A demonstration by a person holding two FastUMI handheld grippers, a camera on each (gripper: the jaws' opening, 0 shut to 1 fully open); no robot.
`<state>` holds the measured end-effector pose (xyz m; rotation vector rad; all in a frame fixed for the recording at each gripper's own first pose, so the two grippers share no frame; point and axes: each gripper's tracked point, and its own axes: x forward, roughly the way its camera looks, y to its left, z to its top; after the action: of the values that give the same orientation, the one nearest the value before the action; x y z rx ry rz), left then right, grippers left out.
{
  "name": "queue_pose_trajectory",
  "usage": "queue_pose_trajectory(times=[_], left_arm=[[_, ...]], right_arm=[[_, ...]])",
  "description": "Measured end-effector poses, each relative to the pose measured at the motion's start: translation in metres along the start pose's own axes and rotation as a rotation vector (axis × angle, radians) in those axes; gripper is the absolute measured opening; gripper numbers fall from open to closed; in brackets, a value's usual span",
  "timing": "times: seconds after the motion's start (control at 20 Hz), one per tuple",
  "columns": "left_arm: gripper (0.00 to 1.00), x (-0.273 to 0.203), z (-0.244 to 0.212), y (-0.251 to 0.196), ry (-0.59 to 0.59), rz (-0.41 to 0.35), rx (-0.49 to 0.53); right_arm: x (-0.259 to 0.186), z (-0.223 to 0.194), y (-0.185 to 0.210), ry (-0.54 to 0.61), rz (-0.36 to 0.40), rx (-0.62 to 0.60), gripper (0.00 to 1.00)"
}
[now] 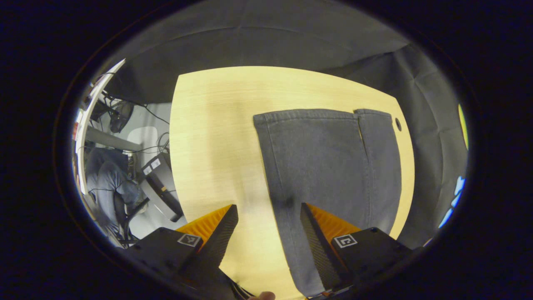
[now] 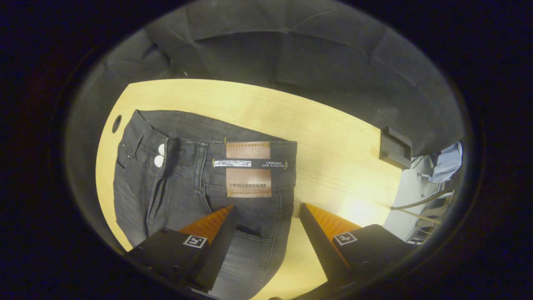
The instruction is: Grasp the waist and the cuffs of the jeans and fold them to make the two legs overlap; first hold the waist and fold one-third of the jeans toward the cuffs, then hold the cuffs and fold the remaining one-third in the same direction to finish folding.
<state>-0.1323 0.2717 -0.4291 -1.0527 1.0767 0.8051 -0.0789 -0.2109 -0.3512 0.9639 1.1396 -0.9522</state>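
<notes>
Dark grey jeans lie flat on a light wooden table (image 1: 212, 137). In the left gripper view both legs (image 1: 325, 162) run away from me, side by side, ending in the cuffs (image 1: 308, 114) near the far edge. My left gripper (image 1: 268, 214) hangs open above the left leg's outer edge, holding nothing. In the right gripper view the waist (image 2: 216, 146) with a brown leather patch (image 2: 248, 168) and two white buttons (image 2: 159, 155) lies ahead. My right gripper (image 2: 266, 214) hovers open over the hip pocket area, its jaws straddling the jeans' right edge.
The table (image 2: 333, 141) has a small cable hole (image 2: 116, 123) near the waist. A black box (image 2: 394, 146) sits at its far right corner. Beyond the table's left side in the left gripper view are a seated person (image 1: 106, 183), cables and equipment (image 1: 160, 183). Black cloth surrounds the booth.
</notes>
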Motion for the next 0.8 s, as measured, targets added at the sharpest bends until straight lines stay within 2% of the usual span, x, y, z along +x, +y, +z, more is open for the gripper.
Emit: queue_pose_trajectory(times=[0.15,0.3,0.35,0.4,0.5,0.7,0.75,0.8], left_arm=[[0.99,0.016,0.019,-0.006,-0.008,0.037,-0.016],[1.00,0.031,0.028,-0.005,-0.005,0.136,0.012],[0.95,0.032,0.029,-0.008,-0.008,0.173,0.041],[0.95,0.032,0.026,-0.010,0.004,0.201,0.075],[0.95,0.034,0.030,-0.015,-0.015,0.206,0.115],[0.95,0.036,0.031,-0.017,-0.031,0.195,0.092],[0.94,0.036,0.031,-0.020,-0.034,0.195,0.113],[0.84,0.037,0.032,-0.024,-0.037,0.185,0.141]], right_arm=[[0.000,0.000,-0.001,-0.029,0.003,-0.015,0.94],[0.001,-0.001,-0.001,-0.052,0.000,-0.010,0.94],[0.000,-0.001,-0.001,-0.058,0.001,-0.011,0.94],[0.000,-0.001,-0.001,-0.062,0.001,-0.013,0.94],[0.000,-0.001,-0.003,-0.061,0.002,-0.012,0.94],[-0.001,0.001,-0.004,-0.001,0.012,-0.018,0.90],[-0.002,0.002,-0.005,0.020,0.016,-0.028,0.88],[-0.004,0.003,-0.004,0.038,0.022,-0.043,0.81]])
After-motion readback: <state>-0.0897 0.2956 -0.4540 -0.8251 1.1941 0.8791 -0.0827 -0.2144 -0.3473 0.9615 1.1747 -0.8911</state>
